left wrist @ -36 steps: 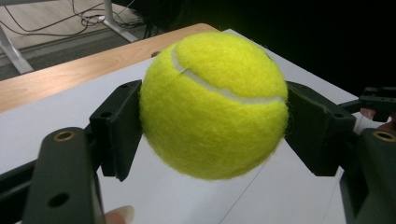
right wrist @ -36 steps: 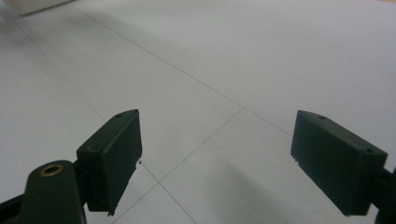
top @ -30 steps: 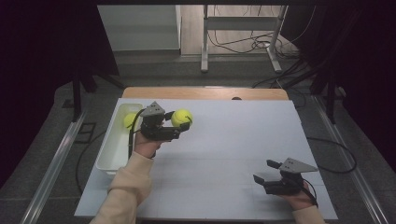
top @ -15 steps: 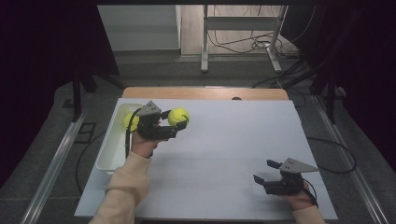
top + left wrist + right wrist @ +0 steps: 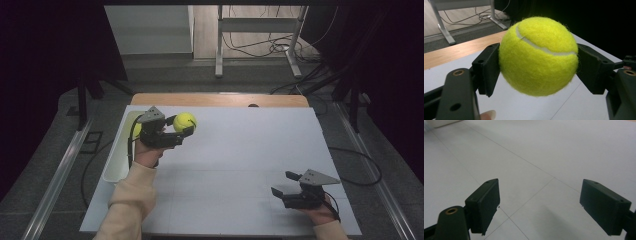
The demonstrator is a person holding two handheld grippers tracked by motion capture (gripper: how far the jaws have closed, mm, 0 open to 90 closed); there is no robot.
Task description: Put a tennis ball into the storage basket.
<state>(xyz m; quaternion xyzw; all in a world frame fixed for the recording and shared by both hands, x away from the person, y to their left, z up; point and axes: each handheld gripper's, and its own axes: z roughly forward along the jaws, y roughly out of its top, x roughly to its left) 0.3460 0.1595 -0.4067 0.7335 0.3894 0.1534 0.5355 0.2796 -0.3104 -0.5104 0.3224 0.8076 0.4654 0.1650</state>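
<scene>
A yellow tennis ball [image 5: 185, 121] is clamped in my left gripper [image 5: 181, 126], held above the white table near its back left. In the left gripper view the ball [image 5: 537, 56] sits between both black pads [image 5: 487, 67], off the surface. Part of a second yellow ball [image 5: 136, 129] shows behind that gripper, inside the white bin [image 5: 118, 155]. My right gripper [image 5: 281, 183] rests low at the table's front right, open, with nothing between its fingers [image 5: 484, 205] but bare tabletop.
The white table sheet [image 5: 240, 150] spreads between the two hands. A wooden strip [image 5: 220, 99] runs along its far edge. Beyond it stand a metal frame's legs [image 5: 218, 45] and floor cables. The bin lies along the table's left edge.
My left gripper has carried the tennis ball a little to the left, toward the bin. The right gripper has stayed where it was.
</scene>
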